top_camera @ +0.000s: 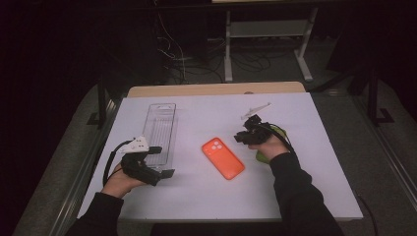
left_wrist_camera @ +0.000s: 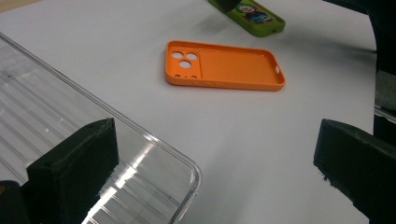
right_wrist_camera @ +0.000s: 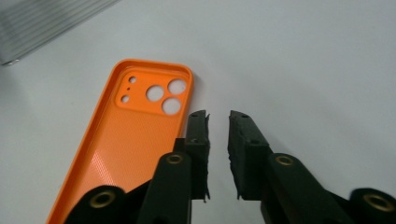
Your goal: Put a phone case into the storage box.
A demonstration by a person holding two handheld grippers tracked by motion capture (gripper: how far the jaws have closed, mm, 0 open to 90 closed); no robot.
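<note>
Now the orange phone case (top_camera: 223, 158) lies open side up at frame centre; the right gripper (right_wrist_camera: 218, 122) (jaws slightly apart, empty) hovers beside it, the left gripper (left_wrist_camera: 210, 158) gaping wide.

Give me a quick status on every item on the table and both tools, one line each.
Orange silicone phone case: flat, open side up, empty, untouched.
Clear rectangular plastic tray: upright, empty; one left jaw over its near corner.
Green cartoon-print phone case: lying flat on the table beside the right hand.
Left tool: jaws wide open, nothing held.
Right tool: jaws slightly apart, nothing between them, beside the orange case.
</note>
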